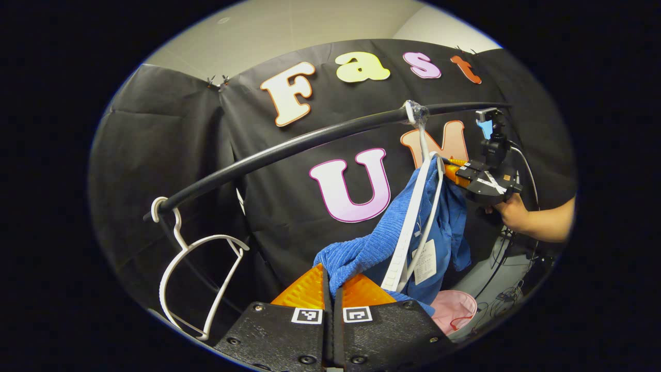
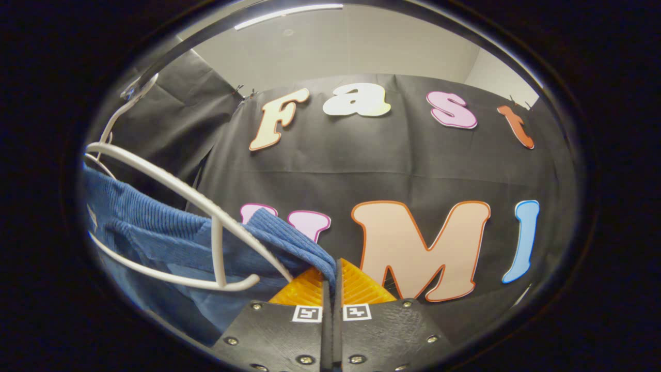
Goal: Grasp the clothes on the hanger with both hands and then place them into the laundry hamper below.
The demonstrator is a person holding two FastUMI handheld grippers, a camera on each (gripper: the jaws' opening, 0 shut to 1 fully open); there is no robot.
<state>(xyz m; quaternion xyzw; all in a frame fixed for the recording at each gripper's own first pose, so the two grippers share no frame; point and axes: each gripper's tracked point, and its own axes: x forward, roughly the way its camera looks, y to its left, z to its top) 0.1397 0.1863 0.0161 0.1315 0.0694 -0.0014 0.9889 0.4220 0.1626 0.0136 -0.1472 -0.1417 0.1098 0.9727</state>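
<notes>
Left gripper view, far left: an empty white hanger (image 1: 199,279) hooked on the black rail (image 1: 289,142), hanging loose, well apart from the clothes. Along the rail to the right: a second white hanger (image 1: 413,227), its hook wrapped at the rail, tilted steeply, carrying the blue ribbed garment (image 1: 382,243). Bottom centre: left tool (image 1: 331,281) clamped together on a low fold of that garment, cloth pinched between both fingers. A white tag (image 1: 424,262) dangling on the garment beside the hanger's arm. Just below and right of the garment: the pink laundry hamper (image 1: 454,310), partly hidden behind the cloth. Farther right: right tool (image 1: 450,166), held by a hand (image 1: 511,212), nipping the garment's upper edge right beside the hanger's top. Cables trailing on the floor beyond the hamper.

Right gripper view, left edge: the same garment-bearing hanger (image 2: 170,186) sweeping across close to the lens, its arm and cross-bar lying over the blue garment (image 2: 150,232) and standing between the tool and most of the cloth. Bottom centre: right tool (image 2: 333,281) pressed together on a ribbed edge of the garment, fabric caught between the fingers. To the right: black booth cloth.
</notes>
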